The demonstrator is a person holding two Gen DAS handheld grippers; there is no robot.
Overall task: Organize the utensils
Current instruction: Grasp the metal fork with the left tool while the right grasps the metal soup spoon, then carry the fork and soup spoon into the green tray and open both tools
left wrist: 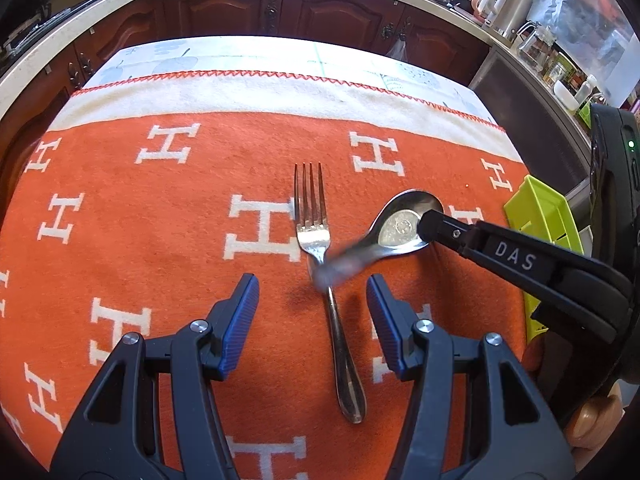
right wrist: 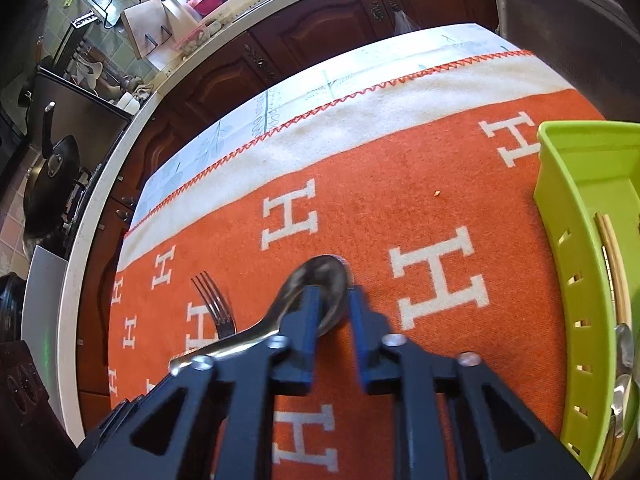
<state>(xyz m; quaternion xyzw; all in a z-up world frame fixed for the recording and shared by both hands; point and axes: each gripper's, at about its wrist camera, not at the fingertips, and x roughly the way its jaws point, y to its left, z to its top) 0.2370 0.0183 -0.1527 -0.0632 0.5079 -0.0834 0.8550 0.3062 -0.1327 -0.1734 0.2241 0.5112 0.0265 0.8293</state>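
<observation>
- My right gripper has its blue pads pinched on the bowl of the spoon, one pad inside the bowl and the other against its outer rim.
- The spoon's handle runs away from that grip toward my left, blurred in the left wrist view, and crosses over the neck of the fork.
- Seen from my left side, the right gripper reaches in from the right, its tip pressed into the spoon bowl.
- My left gripper holds nothing; its two blue pads stand a fair way apart, one on each side of the fork's handle and clear of it.
- The fork lies flat on the orange blanket with white H marks, tines pointing away from my left gripper, handle end near it.
- The green utensil tray sits to the right of my right gripper, near but not touching; metal utensils and pale sticks lie inside it along its near wall.
- Beyond the blanket's white border is a dark wooden cabinet.
</observation>
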